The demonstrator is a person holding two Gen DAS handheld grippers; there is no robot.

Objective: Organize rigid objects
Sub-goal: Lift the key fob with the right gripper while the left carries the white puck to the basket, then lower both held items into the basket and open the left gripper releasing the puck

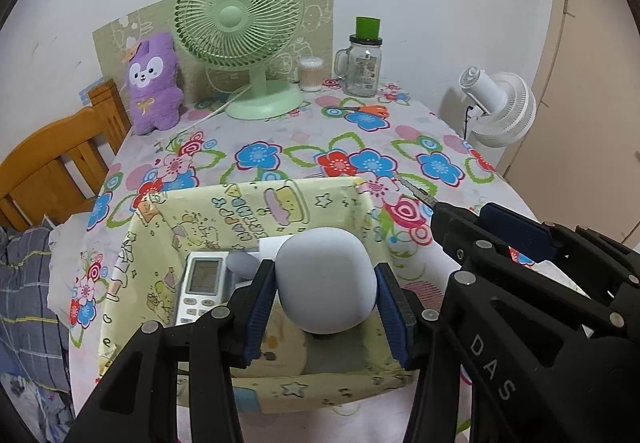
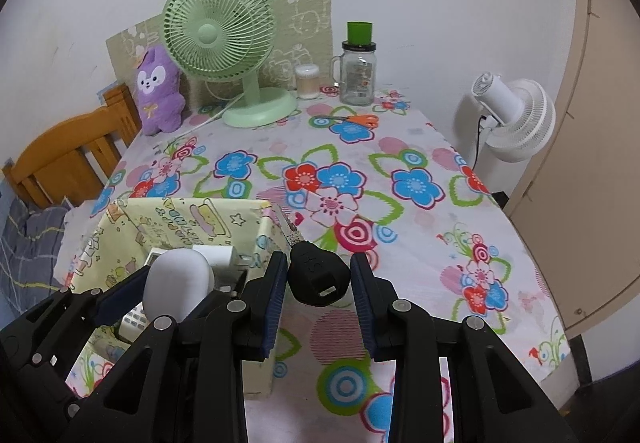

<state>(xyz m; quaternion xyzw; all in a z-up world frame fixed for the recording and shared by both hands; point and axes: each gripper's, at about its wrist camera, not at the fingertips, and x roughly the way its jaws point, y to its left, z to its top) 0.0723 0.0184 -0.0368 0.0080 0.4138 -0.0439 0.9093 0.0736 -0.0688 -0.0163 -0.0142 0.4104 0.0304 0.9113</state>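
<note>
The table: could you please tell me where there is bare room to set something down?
The flowered tablecloth lies bare between the yellow box and the orange scissors, out to the right edge. The back row is crowded: plush, green fan, swab tub, jar. The box already holds a remote.
</note>
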